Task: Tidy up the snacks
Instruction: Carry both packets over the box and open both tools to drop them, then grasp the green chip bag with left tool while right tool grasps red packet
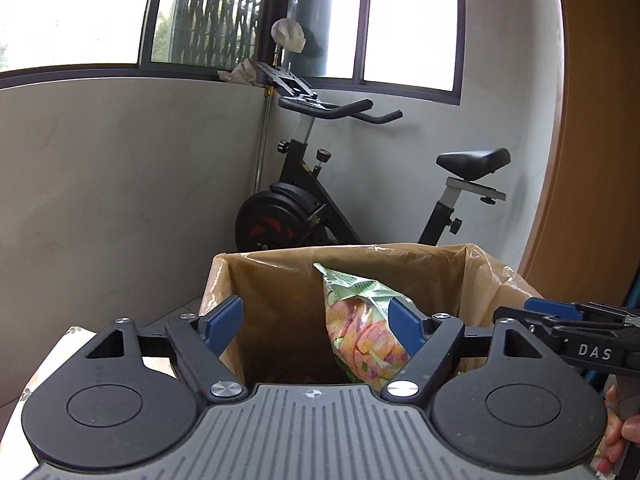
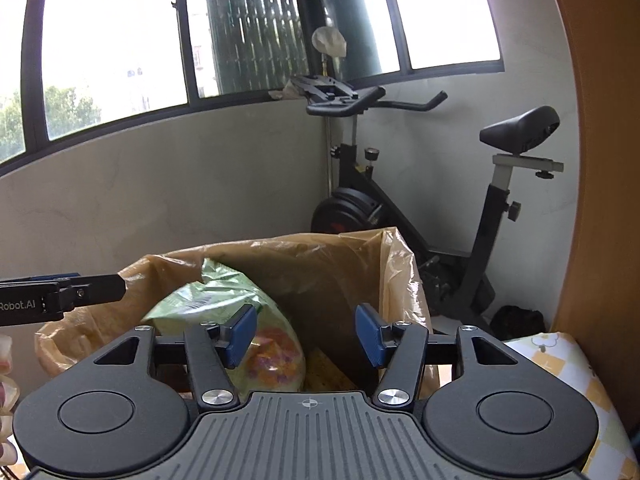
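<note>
Green snack bag stands inside my lined box; both my grippers, left and right, hover with jaws wide, empty.

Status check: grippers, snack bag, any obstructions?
Left gripper open, right gripper open, both empty. Snack bag upright inside lined box. Nothing in the way.

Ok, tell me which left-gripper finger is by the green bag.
The right finger: the green bag shows right beside it, while the other finger has only liner behind it.
</note>
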`<action>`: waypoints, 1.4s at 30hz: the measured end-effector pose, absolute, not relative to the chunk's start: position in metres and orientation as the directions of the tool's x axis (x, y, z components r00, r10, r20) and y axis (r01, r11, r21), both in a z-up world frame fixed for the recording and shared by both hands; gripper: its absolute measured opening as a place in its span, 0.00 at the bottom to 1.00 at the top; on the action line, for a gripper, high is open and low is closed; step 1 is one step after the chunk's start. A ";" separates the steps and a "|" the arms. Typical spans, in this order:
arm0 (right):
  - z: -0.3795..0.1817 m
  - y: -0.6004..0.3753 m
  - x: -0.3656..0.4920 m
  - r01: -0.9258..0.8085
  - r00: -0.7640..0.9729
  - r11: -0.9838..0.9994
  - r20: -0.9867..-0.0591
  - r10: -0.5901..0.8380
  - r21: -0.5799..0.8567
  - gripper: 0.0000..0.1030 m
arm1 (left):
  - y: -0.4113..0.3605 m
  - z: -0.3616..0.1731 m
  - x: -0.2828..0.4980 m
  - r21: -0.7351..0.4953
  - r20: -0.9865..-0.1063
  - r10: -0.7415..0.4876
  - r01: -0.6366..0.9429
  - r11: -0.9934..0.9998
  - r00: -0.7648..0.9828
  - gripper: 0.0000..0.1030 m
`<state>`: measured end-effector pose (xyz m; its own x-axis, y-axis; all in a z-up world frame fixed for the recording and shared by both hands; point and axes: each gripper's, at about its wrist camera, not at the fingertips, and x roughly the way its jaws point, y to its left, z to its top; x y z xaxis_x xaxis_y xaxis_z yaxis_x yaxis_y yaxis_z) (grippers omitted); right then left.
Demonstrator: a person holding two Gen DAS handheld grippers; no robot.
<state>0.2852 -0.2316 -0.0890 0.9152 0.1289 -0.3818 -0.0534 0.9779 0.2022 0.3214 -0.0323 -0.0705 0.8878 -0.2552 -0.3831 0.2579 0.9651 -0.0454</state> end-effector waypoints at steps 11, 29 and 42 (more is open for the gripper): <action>-0.077 -0.232 0.233 -0.091 0.946 0.979 -0.292 0.141 0.181 0.51 | -0.008 -0.050 0.280 -0.073 -0.324 -0.247 0.236 0.969 0.913 0.79; -0.097 -0.221 0.189 -0.080 0.956 0.971 -0.257 0.138 0.226 0.51 | 0.016 -0.054 0.243 -0.025 -0.386 -0.136 0.137 0.990 0.913 0.84; -0.114 -0.195 0.182 -0.211 0.886 0.972 -0.399 0.235 0.102 0.51 | 0.059 -0.101 0.210 -0.224 -0.400 -0.053 -0.041 0.974 0.915 0.84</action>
